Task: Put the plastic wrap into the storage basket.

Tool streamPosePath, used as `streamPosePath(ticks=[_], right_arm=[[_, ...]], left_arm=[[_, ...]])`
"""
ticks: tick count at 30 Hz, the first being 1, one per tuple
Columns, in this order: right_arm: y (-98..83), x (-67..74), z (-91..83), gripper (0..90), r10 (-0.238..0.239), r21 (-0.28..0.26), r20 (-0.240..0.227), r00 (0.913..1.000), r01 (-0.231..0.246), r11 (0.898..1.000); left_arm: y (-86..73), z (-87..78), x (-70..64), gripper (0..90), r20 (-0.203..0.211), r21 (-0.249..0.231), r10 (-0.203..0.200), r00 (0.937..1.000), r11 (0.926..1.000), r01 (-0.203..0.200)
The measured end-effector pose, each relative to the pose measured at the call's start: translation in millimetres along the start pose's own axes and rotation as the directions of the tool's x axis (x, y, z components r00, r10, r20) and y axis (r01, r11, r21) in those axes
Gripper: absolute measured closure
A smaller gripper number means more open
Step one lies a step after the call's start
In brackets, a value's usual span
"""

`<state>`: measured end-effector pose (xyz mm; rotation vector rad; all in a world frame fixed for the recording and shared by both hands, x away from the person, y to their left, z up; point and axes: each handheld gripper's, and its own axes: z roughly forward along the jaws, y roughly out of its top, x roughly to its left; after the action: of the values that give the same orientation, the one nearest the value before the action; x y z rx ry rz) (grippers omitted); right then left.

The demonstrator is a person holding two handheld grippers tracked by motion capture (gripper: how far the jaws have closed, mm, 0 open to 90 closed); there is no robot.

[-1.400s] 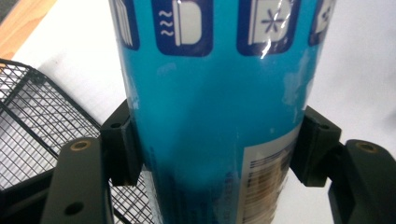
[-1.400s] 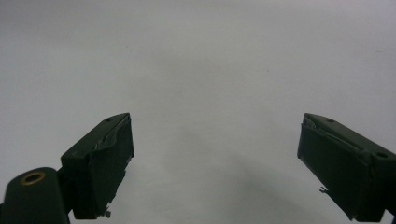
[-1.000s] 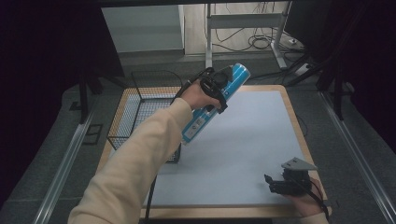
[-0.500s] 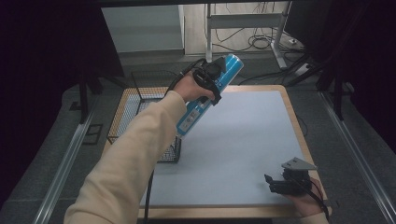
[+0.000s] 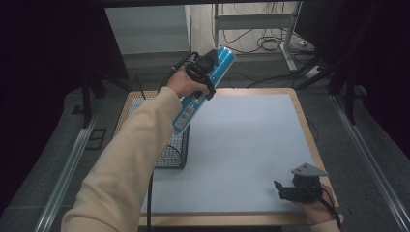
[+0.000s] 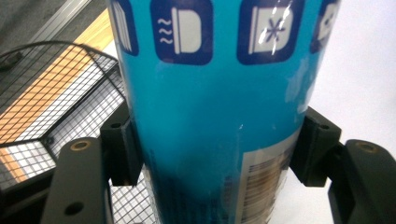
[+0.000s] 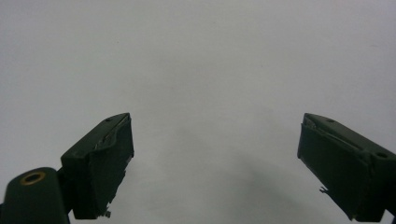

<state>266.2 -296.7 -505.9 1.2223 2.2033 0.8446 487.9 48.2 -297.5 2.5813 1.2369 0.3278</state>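
blue tube clamped in left gripper

The blue cylindrical tube sits between the left gripper jaws, above the black wire basket at the wooden tabletop left edge.

The blue tube is cut off top and bottom — its label print is blurred, unreadable.
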Motion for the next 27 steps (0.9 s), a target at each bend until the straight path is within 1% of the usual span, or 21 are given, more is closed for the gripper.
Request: streamPosePath(ticks=[4,6,7,9,11,12,13,14,15,16,17,19,24,25,27], right_arm=[[0.3,0.3,0.1,10.8,-0.001,-0.002,0.0,1.0,0.001,1.0],[0.3,0.3,0.1,10.8,-0.002,-0.002,0.001,1.0,0.002,1.0],[0.4,0.4,0.0,10.8,-0.003,-0.003,0.001,1.0,0.003,1.0],[0.4,0.7,-0.2,10.8,-0.002,-0.003,0.002,1.0,0.002,1.0],[0.7,0.7,-0.2,10.8,-0.007,-0.005,0.003,1.0,0.007,1.0],[0.7,0.9,0.0,10.8,-0.006,-0.008,0.004,1.0,0.006,1.0],[0.7,0.9,0.0,10.8,-0.006,-0.008,0.004,1.0,0.006,1.0],[0.8,0.8,-0.3,10.8,-0.008,-0.005,0.003,1.0,0.008,1.0],[0.8,0.6,-0.3,10.8,-0.008,-0.007,0.004,1.0,0.008,1.0],[1.1,0.6,-1.0,10.9,-0.001,-0.01,0.005,1.0,0.001,1.0],[1.1,0.6,-1.0,10.9,-0.001,-0.01,0.005,1.0,0.001,1.0],[1.3,0.5,-1.5,11.0,-0.001,-0.014,0.009,1.0,0.001,1.0],[1.5,1.4,-1.4,11.0,0.0,-0.012,0.01,0.9999,0.0,1.0],[1.5,1.3,-1.4,11.0,-0.002,-0.014,0.012,0.9999,0.002,1.0],[1.5,1.4,-1.4,11.0,0.0,-0.013,0.012,0.9999,0.001,1.0]], left_arm=[[-5.9,1.1,7.6,31.5,-0.005,0.002,-0.018,0.9998,0.9998,0.018],[-9.2,2.0,11.7,31.5,-0.01,0.012,-0.021,0.9997,0.9997,0.021],[-11.2,3.4,13.0,31.5,-0.01,0.011,-0.033,0.9994,0.9994,0.033],[-14.9,5.4,17.2,31.5,-0.016,0.019,-0.036,0.9992,0.9992,0.036],[-18.8,7.8,21.1,31.5,-0.016,0.022,-0.052,0.9985,0.9984,0.052],[-20.6,9.0,23.5,31.5,-0.019,0.025,-0.052,0.9985,0.9983,0.052],[-22.6,10.3,25.3,31.5,-0.017,0.028,-0.063,0.9979,0.9976,0.064],[-24.5,11.6,27.7,31.5,-0.022,0.028,-0.063,0.9978,0.9976,0.064],[-26.6,13.2,29.4,31.5,-0.022,0.027,-0.074,0.997,0.9968,0.075],[-30.5,16.2,34.5,31.5,-0.018,0.031,-0.076,0.997,0.9966,0.076],[-30.5,16.2,34.5,31.5,-0.018,0.031,-0.076,0.997,0.9966,0.076],[-34.3,18.8,38.9,31.5,-0.019,0.036,-0.084,0.9963,0.9958,0.084],[-41.6,25.1,49.7,31.5,-0.037,0.044,-0.111,0.9931,0.9927,0.113],[-44.1,27.3,53.7,31.6,-0.045,0.052,-0.117,0.9921,0.9915,0.119],[-45.2,28.5,55.4,31.5,-0.048,0.054,-0.118,0.9918,0.9912,0.121]])
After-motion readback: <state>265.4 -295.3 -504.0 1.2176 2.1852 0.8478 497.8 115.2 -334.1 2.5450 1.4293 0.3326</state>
